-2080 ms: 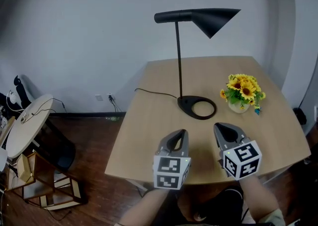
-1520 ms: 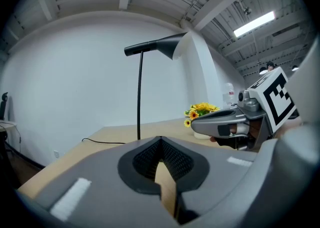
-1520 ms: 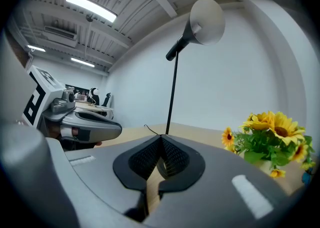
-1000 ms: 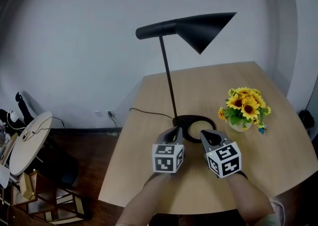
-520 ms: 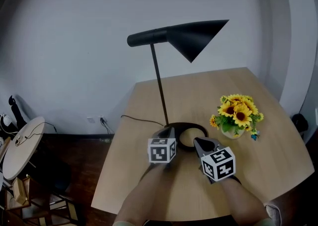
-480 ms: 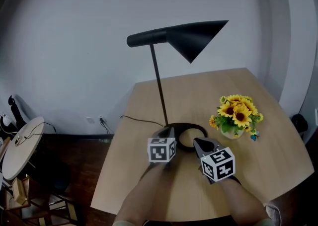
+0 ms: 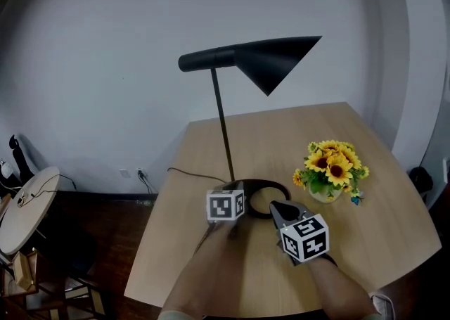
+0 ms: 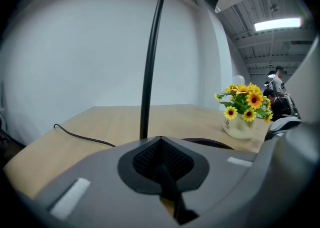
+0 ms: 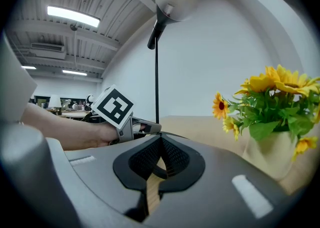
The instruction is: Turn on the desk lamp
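Nearest us, above the near edge of the wooden table point(image 7: 397, 231), the right gripper point(image 7: 277, 207) has its jaws pressed together on nothing, tips aimed at the lamp's foot. Just ahead, the left gripper point(image 7: 235, 188) is also closed and empty. Its tips sit at the near-left rim of the ring-shaped base point(image 7: 273, 186), and we cannot tell whether they touch it.

The desk lamp point(image 7: 222, 125) stands mid-table and looks unlit, with its cable point(image 7: 184, 173) trailing to the left edge. A pot of sunflowers point(image 7: 325, 171) sits just right of the base. Farther up, the thin pole carries the black cone shade point(image 7: 278, 64).

We see no switch. We judge it lies near the pole's foot, so we should press there softly with closed tips. The right gripper can steady the ring, since the lamp looks top-heavy.
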Available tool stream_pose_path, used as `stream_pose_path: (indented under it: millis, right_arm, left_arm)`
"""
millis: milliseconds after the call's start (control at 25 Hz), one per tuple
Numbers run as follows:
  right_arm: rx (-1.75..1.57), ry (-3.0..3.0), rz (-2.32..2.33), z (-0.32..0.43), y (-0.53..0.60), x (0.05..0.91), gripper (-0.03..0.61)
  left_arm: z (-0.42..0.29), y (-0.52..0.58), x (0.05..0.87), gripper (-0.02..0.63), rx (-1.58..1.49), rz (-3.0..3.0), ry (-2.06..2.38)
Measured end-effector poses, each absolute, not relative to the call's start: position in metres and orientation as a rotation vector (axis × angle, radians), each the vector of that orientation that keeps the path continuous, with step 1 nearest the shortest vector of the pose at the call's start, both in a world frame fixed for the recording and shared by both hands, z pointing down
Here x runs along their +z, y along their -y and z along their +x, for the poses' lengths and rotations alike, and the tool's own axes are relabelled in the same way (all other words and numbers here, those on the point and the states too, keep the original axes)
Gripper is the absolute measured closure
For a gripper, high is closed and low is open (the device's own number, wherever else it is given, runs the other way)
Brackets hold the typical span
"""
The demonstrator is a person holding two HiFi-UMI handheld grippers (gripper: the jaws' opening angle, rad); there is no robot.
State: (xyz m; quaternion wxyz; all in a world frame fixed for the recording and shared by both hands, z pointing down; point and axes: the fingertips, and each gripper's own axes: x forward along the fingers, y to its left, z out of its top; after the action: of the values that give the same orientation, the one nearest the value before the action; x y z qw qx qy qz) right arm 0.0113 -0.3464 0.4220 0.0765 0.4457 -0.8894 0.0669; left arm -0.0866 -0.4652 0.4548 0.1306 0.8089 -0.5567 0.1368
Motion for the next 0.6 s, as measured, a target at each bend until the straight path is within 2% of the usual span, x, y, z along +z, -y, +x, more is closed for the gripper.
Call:
stream_pose_path:
  millis: [600]
  right_arm:
    - [0.201,2.668,1.328,0.0107,0.3458,0.4217,0.578]
  left_arm:
    - [-0.0842,0.475,0.4659,0.618,0.466,2.313,1.589]
